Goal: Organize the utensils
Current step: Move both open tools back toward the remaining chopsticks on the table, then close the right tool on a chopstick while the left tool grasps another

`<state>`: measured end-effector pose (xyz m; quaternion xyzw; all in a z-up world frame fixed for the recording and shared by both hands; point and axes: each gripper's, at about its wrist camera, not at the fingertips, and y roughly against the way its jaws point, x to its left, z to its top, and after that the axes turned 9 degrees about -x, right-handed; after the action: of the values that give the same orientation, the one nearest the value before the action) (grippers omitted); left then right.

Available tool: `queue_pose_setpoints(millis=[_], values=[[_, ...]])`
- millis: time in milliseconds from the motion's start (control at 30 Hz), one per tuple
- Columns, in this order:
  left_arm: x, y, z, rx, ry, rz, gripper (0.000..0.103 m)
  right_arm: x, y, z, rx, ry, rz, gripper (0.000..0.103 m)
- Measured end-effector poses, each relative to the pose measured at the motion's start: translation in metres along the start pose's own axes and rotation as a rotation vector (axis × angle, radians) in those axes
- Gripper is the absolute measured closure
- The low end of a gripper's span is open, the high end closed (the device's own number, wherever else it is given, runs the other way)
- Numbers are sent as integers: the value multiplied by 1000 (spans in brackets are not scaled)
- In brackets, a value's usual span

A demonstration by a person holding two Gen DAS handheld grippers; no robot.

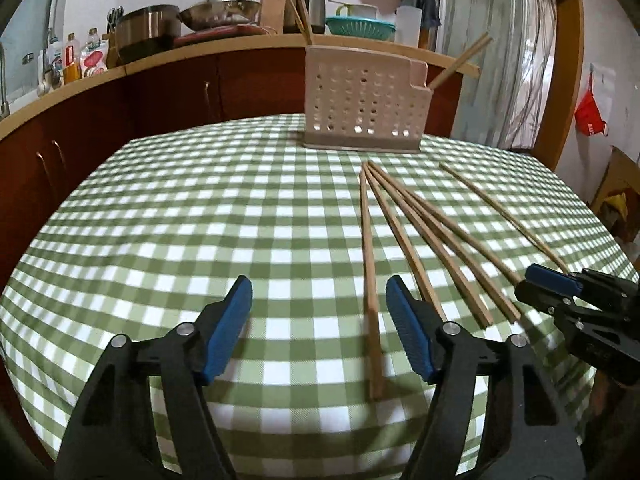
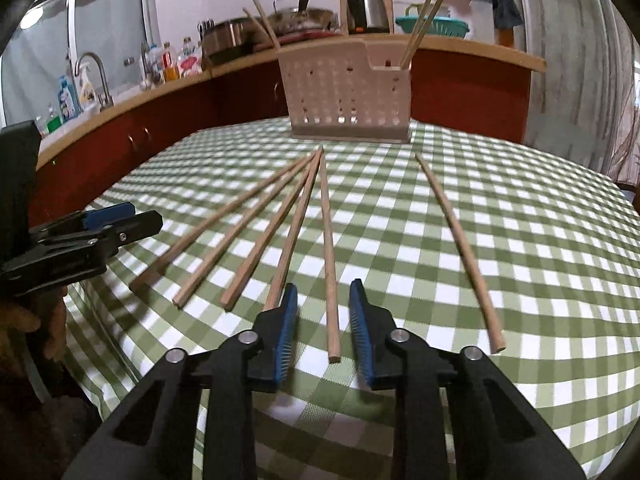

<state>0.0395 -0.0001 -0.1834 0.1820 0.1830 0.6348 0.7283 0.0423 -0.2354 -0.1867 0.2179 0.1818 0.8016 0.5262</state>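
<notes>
Several wooden chopsticks (image 1: 404, 236) lie fanned on the green checked tablecloth (image 1: 200, 220), also in the right wrist view (image 2: 256, 240). A pink perforated utensil holder (image 1: 362, 108) stands at the table's far edge with a few chopsticks upright in it; it shows in the right wrist view too (image 2: 346, 96). My left gripper (image 1: 318, 296) is open, with the near end of one chopstick (image 1: 370, 280) lying between its fingers. My right gripper (image 2: 322, 300) is open, its fingers either side of one chopstick (image 2: 328, 256) near its end. One chopstick (image 2: 460, 248) lies apart to the right.
A kitchen counter (image 1: 200, 52) with pots, a kettle, bottles and a teal colander runs behind the table, above red cabinets. My right gripper shows at the right edge of the left wrist view (image 1: 560, 284). My left gripper shows at the left edge of the right wrist view (image 2: 108, 224).
</notes>
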Motion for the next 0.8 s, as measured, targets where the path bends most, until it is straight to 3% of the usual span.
queue_pose_setpoints(millis=[133,600,800], values=[[-2,-5,-7,22,2,-7,42,-3,-1,-1,13,-9,-10,96],[-14,-6,-21,37,-8,-22,67,-23,8,1,-15,-73,-70,96],[-16,-5,-21,30,-9,-26,86,-24,8,1,-21,-77,-69,96]])
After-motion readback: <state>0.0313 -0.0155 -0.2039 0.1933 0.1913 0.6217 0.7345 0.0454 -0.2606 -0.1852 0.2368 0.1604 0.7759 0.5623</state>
